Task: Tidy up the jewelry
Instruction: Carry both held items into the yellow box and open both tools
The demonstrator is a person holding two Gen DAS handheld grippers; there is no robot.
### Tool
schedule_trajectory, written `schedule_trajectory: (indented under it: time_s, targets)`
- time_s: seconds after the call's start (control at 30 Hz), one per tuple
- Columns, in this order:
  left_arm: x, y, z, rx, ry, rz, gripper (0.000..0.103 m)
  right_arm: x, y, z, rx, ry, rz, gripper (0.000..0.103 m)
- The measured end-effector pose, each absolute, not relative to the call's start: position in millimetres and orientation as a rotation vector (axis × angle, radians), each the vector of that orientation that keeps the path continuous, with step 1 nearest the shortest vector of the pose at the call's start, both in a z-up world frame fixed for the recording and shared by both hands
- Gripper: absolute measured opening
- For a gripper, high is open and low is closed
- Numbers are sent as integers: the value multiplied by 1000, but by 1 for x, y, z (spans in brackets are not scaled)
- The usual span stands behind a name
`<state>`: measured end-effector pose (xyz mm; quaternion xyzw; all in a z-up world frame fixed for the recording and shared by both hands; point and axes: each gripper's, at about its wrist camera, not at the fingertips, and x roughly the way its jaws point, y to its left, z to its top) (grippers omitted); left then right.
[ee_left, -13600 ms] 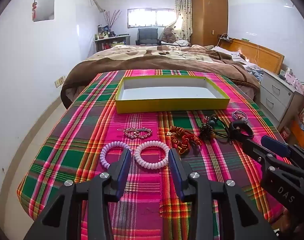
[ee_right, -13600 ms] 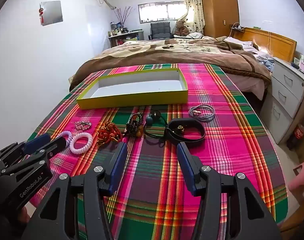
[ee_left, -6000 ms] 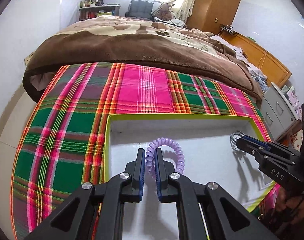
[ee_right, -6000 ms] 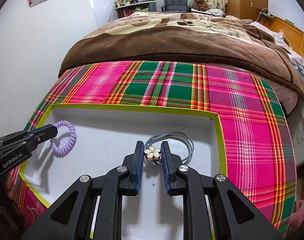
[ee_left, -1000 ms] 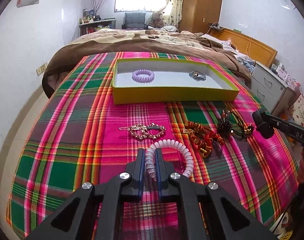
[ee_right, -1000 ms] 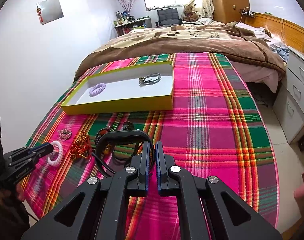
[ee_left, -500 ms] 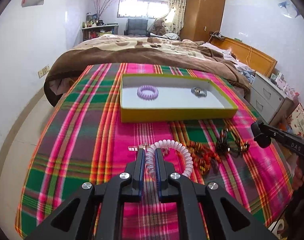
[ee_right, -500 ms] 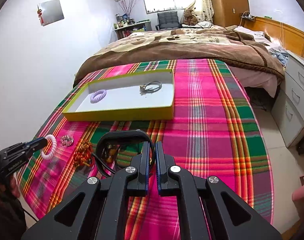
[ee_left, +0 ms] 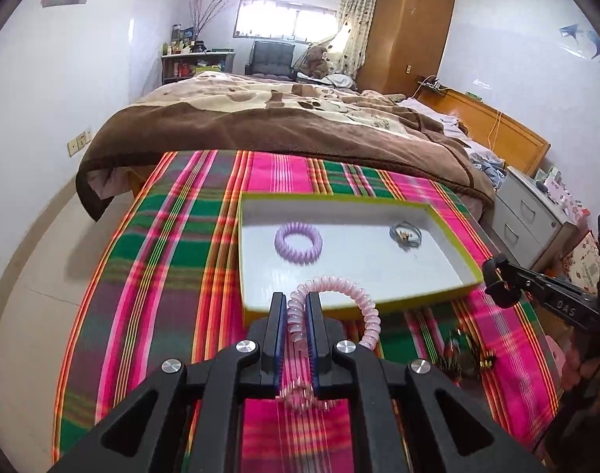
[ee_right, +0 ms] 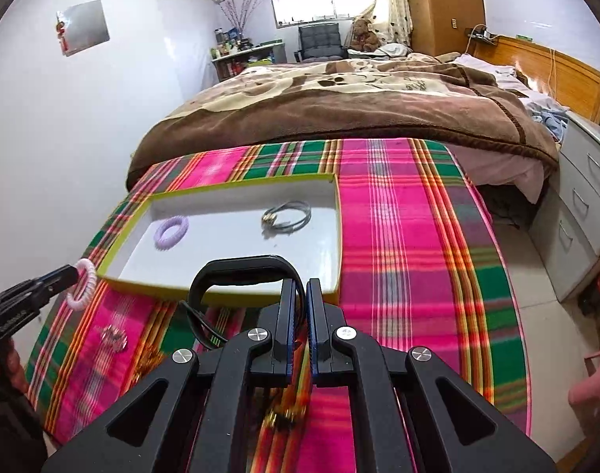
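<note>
At the left, the left gripper (ee_left: 297,307) is pinched on a pink coil (ee_left: 331,299), which a second ago lay in its jaws low over the plaid cloth (ee_left: 150,260); now the coil hangs at the near wall of the tray (ee_left: 451,242), its free loop reaching over the rim. The hairpin (ee_right: 112,338) is left behind on the cloth, below and to the left of the tray in the right view. Inside the tray, the purple coil (ee_left: 299,243) lies at the left and the grey cord (ee_left: 405,234) at the right, as they did a second ago, well apart. Further right, the right gripper (ee_right: 298,307) is pressed together on a black band (ee_right: 241,272), whose loop has come up from the cloth and now stands just over the tray's near wall, right of the middle. Some beaded pieces (ee_left: 463,356) remain on the cloth below it, blurred. Both carried pieces have thus gone from lifted to arriving, so the step in hand looks like the second pair of drops. Each probably needs carrying a little further over the white floor before the jaws let go, into bare spots: the pink coil near the purple one, the band beside the cord. The pieces left on the cloth are for later trips.
</note>
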<state>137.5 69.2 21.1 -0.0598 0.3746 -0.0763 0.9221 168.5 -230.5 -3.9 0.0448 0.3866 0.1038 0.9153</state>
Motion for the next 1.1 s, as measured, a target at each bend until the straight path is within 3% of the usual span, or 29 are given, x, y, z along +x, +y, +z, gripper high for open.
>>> schedule_trajectory:
  time_s: [0.47, 1.1]
  targets:
    - [210, 60, 2, -110, 812, -141, 10, 234, -220, -30, 102, 872, 153, 5]
    - [235, 63, -32, -132, 905, -132, 10, 250, -202, -48, -7, 911, 137, 6]
